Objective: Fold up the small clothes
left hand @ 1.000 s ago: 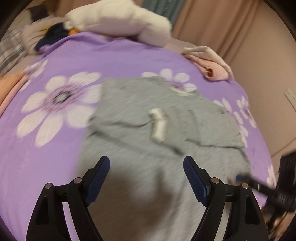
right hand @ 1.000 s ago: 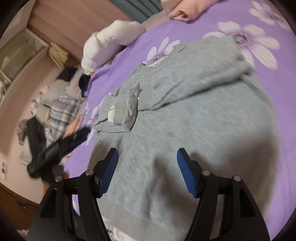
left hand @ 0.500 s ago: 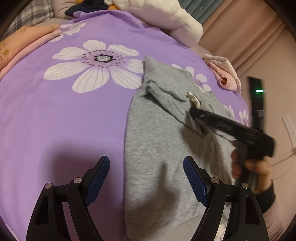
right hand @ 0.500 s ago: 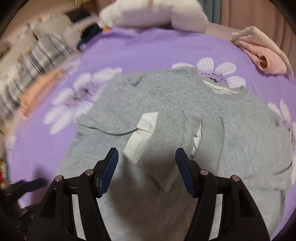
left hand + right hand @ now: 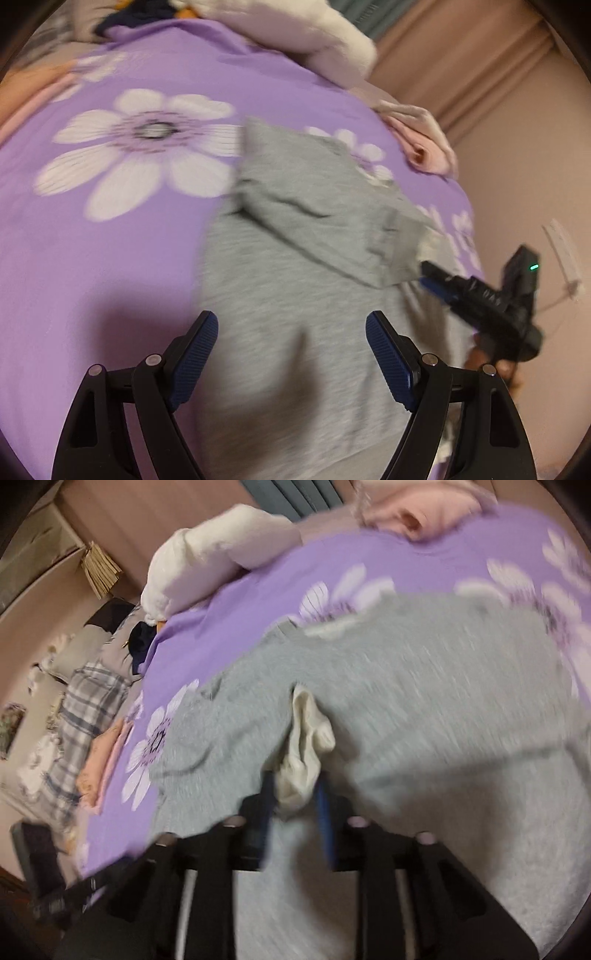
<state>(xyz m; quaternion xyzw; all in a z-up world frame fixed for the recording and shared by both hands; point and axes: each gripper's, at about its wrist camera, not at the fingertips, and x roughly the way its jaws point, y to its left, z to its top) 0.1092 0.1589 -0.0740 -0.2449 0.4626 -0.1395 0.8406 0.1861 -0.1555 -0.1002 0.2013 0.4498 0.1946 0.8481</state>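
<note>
The left gripper [image 5: 291, 360] is held low over the bed, fingers pointing forward, jaws spread wide with nothing between them; its two blue pads [image 5: 194, 356] frame the lower body of the grey sweater [image 5: 280, 295].

The right gripper [image 5: 295, 808] has its jaws drawn in narrow on the cream cuff [image 5: 304, 749] at the end of a grey sleeve. In the left wrist view the same tool [image 5: 480, 295] enters from the right edge of the frame, angled up and to the left, with the sleeve [image 5: 332, 221] stretched across the sweater toward its tips. A hand [image 5: 495, 363] grips its handle at lower right, mostly hidden.

One grey sweater lies spread on the purple bedspread [image 5: 92, 258], at centre to lower centre of both views, neckline toward the top. One sleeve is lifted; the other appears to lie folded across the front, though motion blur leaves this uncertain.

Count of other items: one white stuffed bundle [image 5: 303, 40] at the top of the frame, one pink folded garment [image 5: 424, 147] at upper right, one large white flower print [image 5: 144, 155] at left, and one plaid cloth [image 5: 85, 709] at the left edge of the right wrist view.
</note>
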